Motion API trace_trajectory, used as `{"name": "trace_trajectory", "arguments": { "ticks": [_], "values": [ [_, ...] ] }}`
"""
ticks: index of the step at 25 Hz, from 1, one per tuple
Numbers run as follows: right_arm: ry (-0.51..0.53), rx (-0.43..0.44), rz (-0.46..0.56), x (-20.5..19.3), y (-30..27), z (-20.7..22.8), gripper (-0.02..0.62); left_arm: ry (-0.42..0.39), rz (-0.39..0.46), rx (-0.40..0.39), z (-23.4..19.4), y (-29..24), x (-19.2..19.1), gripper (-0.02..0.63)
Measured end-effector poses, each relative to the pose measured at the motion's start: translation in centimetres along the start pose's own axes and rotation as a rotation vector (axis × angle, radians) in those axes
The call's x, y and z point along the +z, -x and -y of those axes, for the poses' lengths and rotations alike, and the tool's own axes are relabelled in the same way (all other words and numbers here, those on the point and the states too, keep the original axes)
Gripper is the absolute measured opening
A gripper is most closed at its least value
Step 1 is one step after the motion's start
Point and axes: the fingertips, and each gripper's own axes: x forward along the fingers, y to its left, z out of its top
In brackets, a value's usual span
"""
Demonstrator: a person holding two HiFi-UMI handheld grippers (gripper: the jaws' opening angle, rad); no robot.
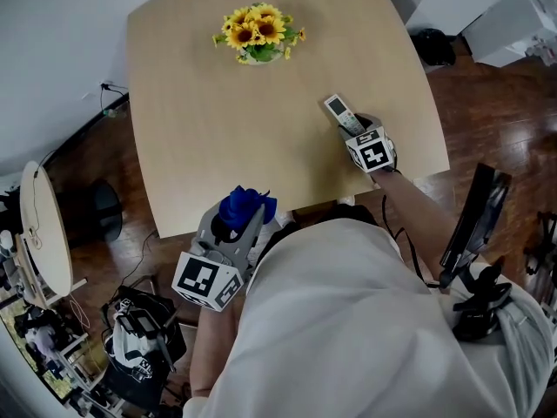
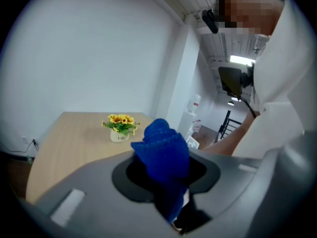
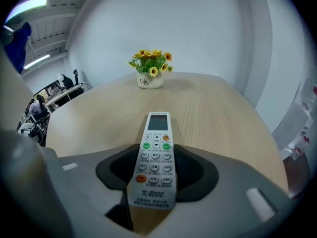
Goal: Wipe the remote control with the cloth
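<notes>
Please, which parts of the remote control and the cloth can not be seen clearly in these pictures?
Head view: the lower end of the remote control is hidden by the right gripper.
Right gripper view: the small print on its buttons is too small to read.
Left gripper view: the lower part of the blue cloth is hidden inside the left gripper.

Office-like rm: wood table [image 1: 209, 120], sunflower pot [image 1: 258, 35], cluttered desks [image 3: 63, 95].

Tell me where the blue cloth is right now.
The blue cloth is clamped in the left gripper, low and left in the head view at the table's near edge, well apart from the remote control that the right gripper holds.
</notes>
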Motion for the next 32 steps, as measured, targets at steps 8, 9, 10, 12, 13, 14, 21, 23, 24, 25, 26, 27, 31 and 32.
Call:
{"name": "trace_trajectory", "arguments": {
  "ticks": [8,9,10,12,13,14,21,23,24,25,26,27,31,32],
  "values": [
    [0.238,0.173,0.045,3.7,5.6,-4.6,0.218,-0.027,0.076,0.008,-0.8,0.6,2.1,0.144],
    [0.274,0.202,0.06,4.8,6.8,-5.8,0.218,-0.033,0.086,-0.005,-0.6,0.3,2.7,0.144],
    [0.305,0.227,0.076,6.0,8.0,-6.9,0.218,-0.041,0.095,-0.025,-0.3,-0.2,3.4,0.144],
    [0.356,0.267,0.109,7.9,10.3,-8.7,0.218,-0.07,0.106,-0.076,0.9,-1.8,4.6,0.144],
    [0.376,0.284,0.124,8.7,11.2,-9.6,0.218,-0.09,0.11,-0.105,1.7,-2.8,5.1,0.144],
    [0.39,0.299,0.138,9.4,12.1,-10.5,0.218,-0.112,0.116,-0.137,2.6,-3.7,5.6,0.144],
    [0.435,0.364,0.218,12.7,16.7,-15.5,0.218,-0.245,0.135,-0.316,8.0,-9.1,6.6,0.144],
    [0.435,0.371,0.234,13.2,17.6,-16.3,0.218,-0.248,0.114,-0.348,8.9,-9.9,6.2,0.144],
    [0.441,0.371,0.239,13.5,18.1,-16.6,0.218,-0.245,0.105,-0.362,9.3,-10.1,6.0,0.144],
    [0.449,0.368,0.244,13.8,18.5,-16.7,0.218,-0.247,0.102,-0.372,9.6,-10.3,5.9,0.144],
    [0.455,0.367,0.248,14.1,18.9,-16.8,0.218,-0.251,0.102,-0.376,9.7,-10.4,5.7,0.144],
    [0.461,0.364,0.25,14.2,19.1,-16.9,0.218,-0.256,0.102,-0.379,9.7,-10.5,5.6,0.144],
    [0.471,0.351,0.239,13.9,19.7,-16.7,0.218,-0.299,0.093,-0.36,9.4,-10.2,5.2,0.144],
    [0.474,0.347,0.237,13.9,19.8,-16.6,0.218,-0.317,0.098,-0.342,8.9,-10.1,5.1,0.144]
  ]
}}
